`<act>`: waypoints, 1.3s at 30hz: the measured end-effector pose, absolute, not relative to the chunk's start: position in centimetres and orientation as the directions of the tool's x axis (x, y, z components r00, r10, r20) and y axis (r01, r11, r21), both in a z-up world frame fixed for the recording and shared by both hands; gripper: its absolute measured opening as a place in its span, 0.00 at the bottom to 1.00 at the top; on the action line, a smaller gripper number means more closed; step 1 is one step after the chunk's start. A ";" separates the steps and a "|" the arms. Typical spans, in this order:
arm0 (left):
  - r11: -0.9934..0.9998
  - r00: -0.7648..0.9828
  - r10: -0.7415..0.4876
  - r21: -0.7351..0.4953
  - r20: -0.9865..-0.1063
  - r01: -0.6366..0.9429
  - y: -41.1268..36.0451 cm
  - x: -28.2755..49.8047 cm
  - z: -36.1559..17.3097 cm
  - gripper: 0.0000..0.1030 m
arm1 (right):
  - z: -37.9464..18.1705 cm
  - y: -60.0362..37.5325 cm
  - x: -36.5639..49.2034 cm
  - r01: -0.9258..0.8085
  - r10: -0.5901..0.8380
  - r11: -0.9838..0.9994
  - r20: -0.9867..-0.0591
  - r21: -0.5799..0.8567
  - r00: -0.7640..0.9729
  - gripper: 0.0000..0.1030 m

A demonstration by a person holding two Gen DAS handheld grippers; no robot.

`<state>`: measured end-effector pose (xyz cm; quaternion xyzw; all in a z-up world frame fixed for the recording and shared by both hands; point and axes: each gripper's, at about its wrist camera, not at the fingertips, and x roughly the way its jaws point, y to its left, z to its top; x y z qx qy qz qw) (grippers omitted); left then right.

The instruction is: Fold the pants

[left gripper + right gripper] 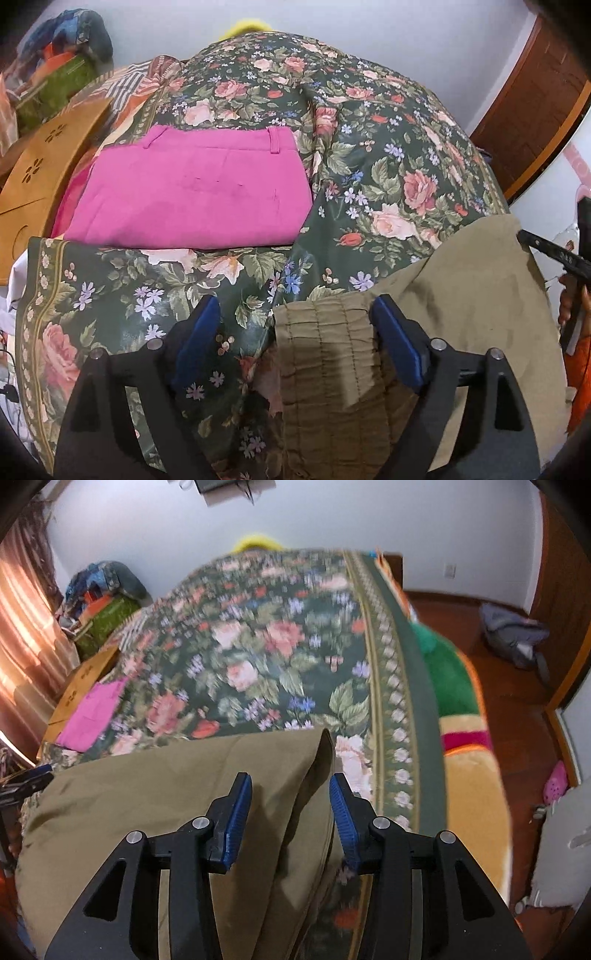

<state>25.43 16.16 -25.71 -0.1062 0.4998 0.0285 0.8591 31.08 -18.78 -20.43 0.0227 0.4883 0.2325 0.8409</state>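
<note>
The left claw [291, 332] is spread wide, its blue pads on either side of the gathered elastic waistband [325, 354] of the olive pants [461, 295] without pinching it. The right claw [290, 812] is also spread, over a raised fold of the same olive pants [166, 786]. The pants lie near the front edge of a bed under a dark floral bedspread [388, 147]. Further back to the left, a folded pink garment [192, 192] rests on the bedspread, beside a tan cardboard box [40, 177].

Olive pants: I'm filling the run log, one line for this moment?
olive pants on floral bedspread | left gripper open | right gripper open | pink pants folded
</note>
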 end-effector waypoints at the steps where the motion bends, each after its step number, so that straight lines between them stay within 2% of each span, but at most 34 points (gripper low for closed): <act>1: 0.977 0.497 -0.053 -0.149 -0.866 -0.155 16.1 25.5 -25.9 0.84 | -21.1 -18.8 31.7 -0.361 0.419 0.889 -0.816 0.281 0.398 0.39; 4: 0.977 0.497 -0.037 -0.135 -0.867 -0.163 16.0 25.6 -26.5 0.85 | -21.9 -18.7 32.4 -0.368 0.464 0.868 -0.807 0.332 0.365 0.37; 5: 0.977 0.497 -0.032 -0.132 -0.867 -0.168 16.0 25.6 -26.6 0.86 | -21.9 -18.5 32.4 -0.379 0.476 0.861 -0.802 0.341 0.361 0.33; 6: 0.976 0.499 -0.025 -0.129 -0.866 -0.175 16.0 25.6 -26.8 0.87 | -21.9 -18.4 32.4 -0.390 0.488 0.853 -0.796 0.347 0.359 0.23; 7: 0.976 0.500 -0.021 -0.127 -0.866 -0.178 16.0 25.6 -26.9 0.87 | -21.9 -18.1 32.6 -0.396 0.494 0.849 -0.793 0.350 0.357 0.18; 9: 0.975 0.503 -0.009 -0.120 -0.864 -0.188 16.0 25.5 -27.0 0.88 | -21.8 -17.7 32.3 -0.417 0.490 0.846 -0.789 0.331 0.370 0.11; 12: 0.976 0.510 0.019 -0.095 -0.860 -0.197 15.8 25.4 -27.0 0.88 | -21.6 -16.9 32.0 -0.447 0.449 0.858 -0.793 0.253 0.412 0.09; 17: 0.976 0.510 0.064 -0.054 -0.858 -0.213 15.6 25.4 -27.0 0.90 | -21.0 -16.2 31.2 -0.472 0.376 0.873 -0.784 0.122 0.494 0.08; 26: 0.980 0.501 0.097 -0.004 -0.860 -0.197 15.2 25.6 -26.5 0.90 | -20.8 -16.1 32.0 -0.469 0.306 0.882 -0.802 0.037 0.513 0.10; 29: 0.978 0.508 0.139 0.037 -0.850 -0.205 15.1 25.4 -25.0 0.89 | -19.5 -16.9 31.5 -0.437 0.293 0.898 -0.801 0.044 0.522 0.18; 33: 0.981 0.557 0.123 0.017 -0.821 -0.191 14.7 24.0 -22.1 0.89 | -17.5 -18.0 29.6 -0.458 0.356 0.882 -0.793 0.111 0.494 0.19; 39: 0.988 0.587 0.050 -0.046 -0.808 -0.147 12.5 21.9 -19.8 0.89 | -15.7 -17.5 25.1 -0.499 0.389 0.858 -0.785 0.118 0.482 0.20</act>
